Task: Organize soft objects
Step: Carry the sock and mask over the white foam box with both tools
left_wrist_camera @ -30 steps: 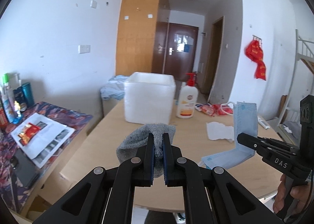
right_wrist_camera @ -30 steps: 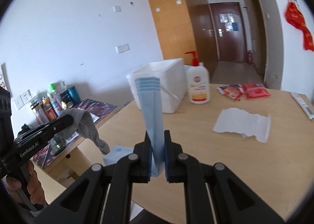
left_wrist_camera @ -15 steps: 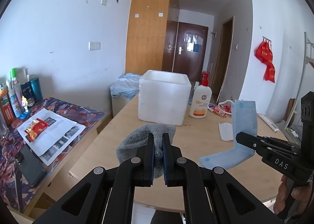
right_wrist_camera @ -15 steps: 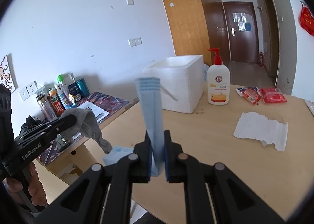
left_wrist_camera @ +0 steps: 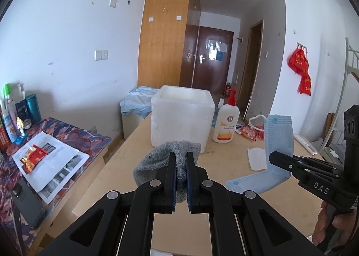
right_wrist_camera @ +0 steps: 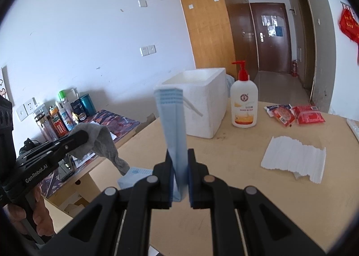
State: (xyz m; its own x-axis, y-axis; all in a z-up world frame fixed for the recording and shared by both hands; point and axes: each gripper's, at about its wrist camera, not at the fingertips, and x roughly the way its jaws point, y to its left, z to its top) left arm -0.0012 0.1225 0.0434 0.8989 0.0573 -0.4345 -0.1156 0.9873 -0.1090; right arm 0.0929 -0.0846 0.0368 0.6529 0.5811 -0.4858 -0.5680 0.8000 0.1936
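My left gripper is clamped on a grey sock, and the bunched cloth bulges up over the fingertips. From the right wrist camera I see the same sock drooping from that gripper off the near left corner of the worktop, clear of the surface. My right gripper is pinched on a blue face mask, which stands up almost straight from between the fingers. In the left wrist view the mask rises above the right gripper, with its white ear loop curling out at the top, and its lower end trails down toward the worktop; I can't tell whether that end touches the surface. A second blue mask seems to lie at the near left edge of the worktop, though the sock tip and my gripper hide part of it.

Further along the worktop stands a white foam box, open at the top. Just to its right is a white pump bottle with a red pump. Two red snack packets lie beyond that, and a crinkled white paper sheet rests flat near the right side. A lower side table with a patterned cover sits to the left, holding bottles and printed paper.
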